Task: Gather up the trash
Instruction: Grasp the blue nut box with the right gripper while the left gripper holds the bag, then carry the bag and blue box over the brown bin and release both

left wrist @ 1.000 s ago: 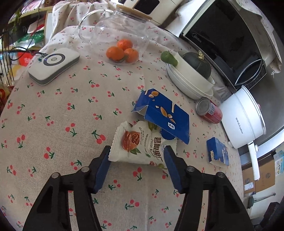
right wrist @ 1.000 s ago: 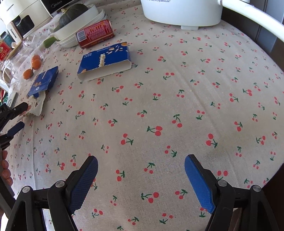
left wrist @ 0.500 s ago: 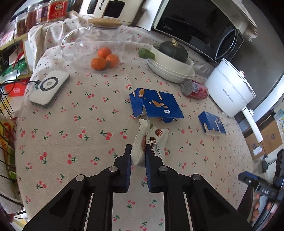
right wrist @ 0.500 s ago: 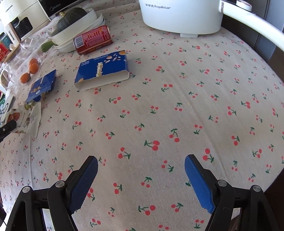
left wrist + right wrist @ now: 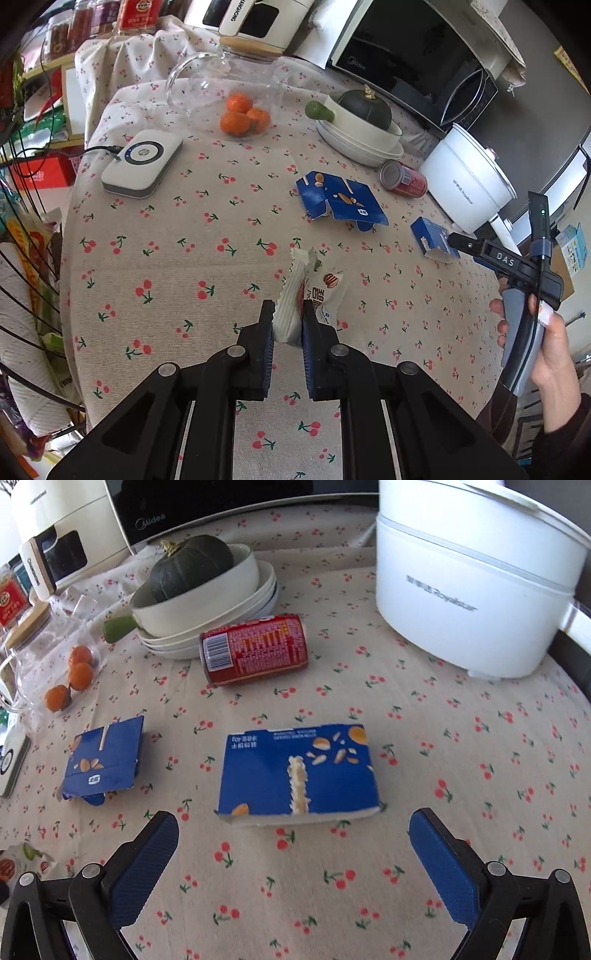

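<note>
Left claw (image 5: 287,328) is clamped on the white snack wrapper (image 5: 314,295), w/ the pack crumpled upright between the pads, long axis running up and away from the claw toward the flattened blue carton (image 5: 341,201); prob. pinched at its near end so it lifts clear of the counter (image 5: 166,266) in one go. Further right, the right claw (image 5: 293,840) has its jaws just opened to full spread, nothing between them, hovering just short of the larger blue box (image 5: 299,773). Box lies flat, long axis across the view, open end toward the claw, so the wide jaws look set to straddle it. Behind it the red can (image 5: 255,648) lies on its side, barcode end left, beside the stacked bowls (image 5: 207,602).
</note>
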A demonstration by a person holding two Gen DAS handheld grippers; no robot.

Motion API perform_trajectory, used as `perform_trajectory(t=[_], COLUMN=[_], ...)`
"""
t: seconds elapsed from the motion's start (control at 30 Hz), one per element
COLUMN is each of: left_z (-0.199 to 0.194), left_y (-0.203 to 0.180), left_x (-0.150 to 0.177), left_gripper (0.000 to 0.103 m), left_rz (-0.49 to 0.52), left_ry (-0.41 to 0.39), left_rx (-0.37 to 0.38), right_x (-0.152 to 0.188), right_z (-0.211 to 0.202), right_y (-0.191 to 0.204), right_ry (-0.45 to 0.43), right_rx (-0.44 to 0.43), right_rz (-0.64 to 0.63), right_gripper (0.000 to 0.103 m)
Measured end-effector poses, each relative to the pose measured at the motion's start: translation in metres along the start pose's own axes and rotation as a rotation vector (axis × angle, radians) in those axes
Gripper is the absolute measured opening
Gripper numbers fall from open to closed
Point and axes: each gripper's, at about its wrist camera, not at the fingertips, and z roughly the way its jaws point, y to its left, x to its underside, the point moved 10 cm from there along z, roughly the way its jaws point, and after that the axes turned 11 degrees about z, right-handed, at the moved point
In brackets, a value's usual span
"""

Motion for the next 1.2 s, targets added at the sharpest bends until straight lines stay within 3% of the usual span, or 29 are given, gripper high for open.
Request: perform_trajectory(t=[0.23, 0.43, 0.73, 1.2], left_z=[0.001, -0.002, -0.036, -0.065], left_y=[0.003, -0.003, -0.055, -0.163], left_x=[0.000, 0.001, 0.004, 0.046], left_gripper=[0.014, 0.013, 0.010, 0.010], left_rz=[0.007, 0.018, 0.099, 0.233], left_ry=[0.003, 0.000, -0.032, -0.029], left_rx=[-0.006, -0.011, 0.031, 0.096], right_x=[-0.003, 0.004, 0.040, 0.104], right_z=[0.041, 0.043, -0.030, -0.148], right_y=[-0.007, -0.011, -0.017, -0.094], right_ry=[0.027, 0.051, 0.035, 0.003], right_rx=[0.102, 0.060, 0.020, -0.010], right_rz=[-0.013, 0.030, -0.088, -0.077], right_gripper=[0.103, 0.097, 0.097, 0.097])
